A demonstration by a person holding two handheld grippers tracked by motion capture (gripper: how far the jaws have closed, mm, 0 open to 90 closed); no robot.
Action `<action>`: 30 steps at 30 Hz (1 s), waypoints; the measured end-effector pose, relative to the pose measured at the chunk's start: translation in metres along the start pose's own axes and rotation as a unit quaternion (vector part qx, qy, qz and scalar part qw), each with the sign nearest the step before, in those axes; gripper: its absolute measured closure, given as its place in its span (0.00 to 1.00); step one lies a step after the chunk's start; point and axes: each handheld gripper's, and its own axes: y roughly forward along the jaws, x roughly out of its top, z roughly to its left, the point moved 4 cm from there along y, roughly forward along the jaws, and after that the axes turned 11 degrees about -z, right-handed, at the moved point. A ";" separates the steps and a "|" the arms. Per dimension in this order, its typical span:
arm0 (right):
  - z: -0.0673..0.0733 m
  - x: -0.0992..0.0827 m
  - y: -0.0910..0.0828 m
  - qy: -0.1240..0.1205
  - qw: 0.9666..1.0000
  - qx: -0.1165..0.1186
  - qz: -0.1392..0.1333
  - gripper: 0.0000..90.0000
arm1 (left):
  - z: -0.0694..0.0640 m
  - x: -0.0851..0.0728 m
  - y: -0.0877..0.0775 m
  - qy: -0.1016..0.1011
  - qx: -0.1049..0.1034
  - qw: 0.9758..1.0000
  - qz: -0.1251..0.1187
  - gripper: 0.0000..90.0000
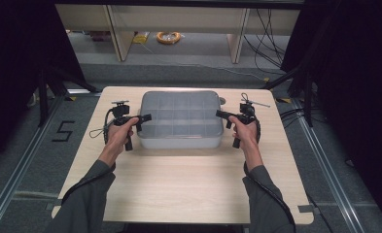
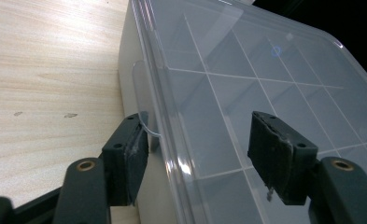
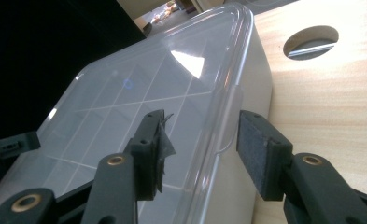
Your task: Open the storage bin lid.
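High view: wooden table [image 1: 179, 184], clear lidded compartment box [image 1: 181, 119] at its centre.
Left gripper [image 1: 141, 118] and right gripper [image 1: 222, 115] each straddle a lid tab [image 2: 141, 95] at opposite ends, jaws part-open, pads not yet pressing.

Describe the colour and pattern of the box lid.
The lid is clear, frosted plastic; a grid of divider lines shows through it, best in the left gripper view.

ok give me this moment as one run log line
scene: clear lidded organiser box on table | left gripper: open, straddling lid tab | right gripper: open, straddling opposite lid edge | lid: on
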 end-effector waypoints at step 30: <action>0.025 0.011 -0.029 0.088 0.990 0.083 -0.078 0.86 | -0.012 0.017 -0.037 0.000 -0.008 0.998 -0.068 0.51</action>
